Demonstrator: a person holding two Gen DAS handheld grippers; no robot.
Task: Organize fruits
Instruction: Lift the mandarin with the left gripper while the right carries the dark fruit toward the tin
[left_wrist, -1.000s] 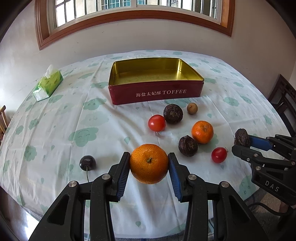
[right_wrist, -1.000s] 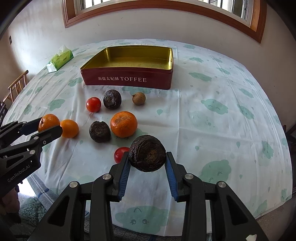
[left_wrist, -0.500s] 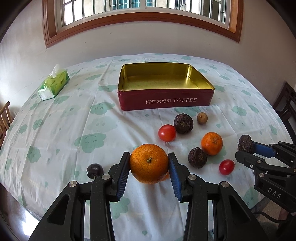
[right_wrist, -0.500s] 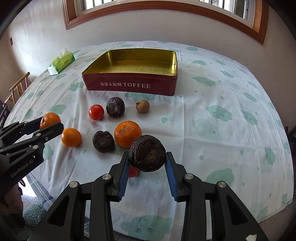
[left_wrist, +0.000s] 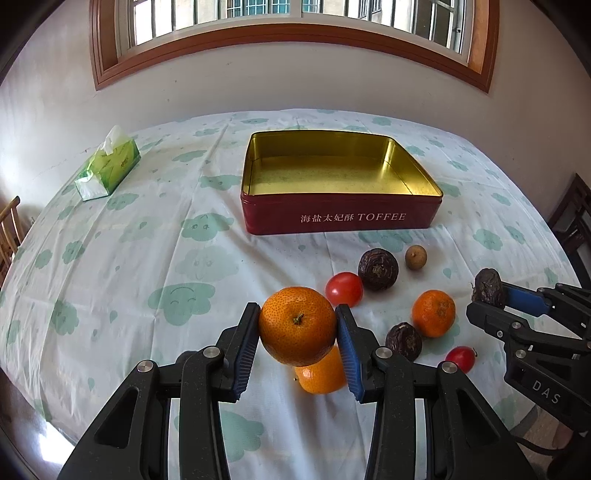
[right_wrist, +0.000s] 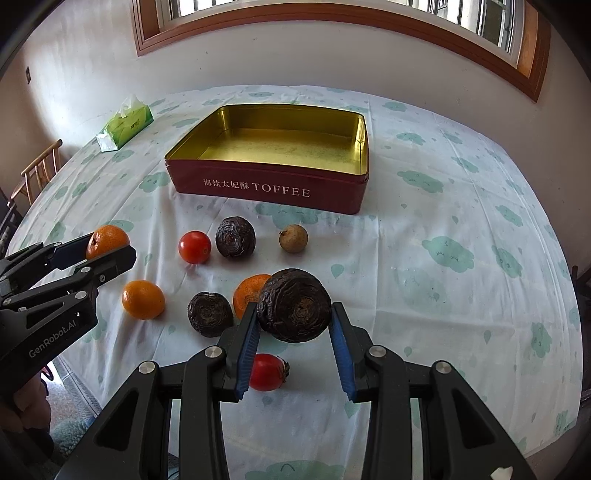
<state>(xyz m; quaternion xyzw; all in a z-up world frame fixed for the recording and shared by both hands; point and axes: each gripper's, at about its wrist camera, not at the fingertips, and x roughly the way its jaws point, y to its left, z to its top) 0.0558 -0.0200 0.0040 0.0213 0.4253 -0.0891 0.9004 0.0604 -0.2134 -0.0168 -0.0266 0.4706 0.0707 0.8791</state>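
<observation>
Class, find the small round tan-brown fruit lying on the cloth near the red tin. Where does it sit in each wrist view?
Left wrist view: the small tan-brown fruit lies right of centre, right of a dark wrinkled fruit.
Right wrist view: it lies at centre, right of that fruit.
Shared landmark: the red TOFFEE tin behind it.

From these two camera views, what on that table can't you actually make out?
- Loose orange, left wrist view: mostly behind the held orange and the left tool.
- Orange and tomato, right wrist view: partly behind the wrinkled dark fruit and the right tool.
- Table's near edge: hidden behind both tools.
- Small brown fruit: too small to identify.
</observation>
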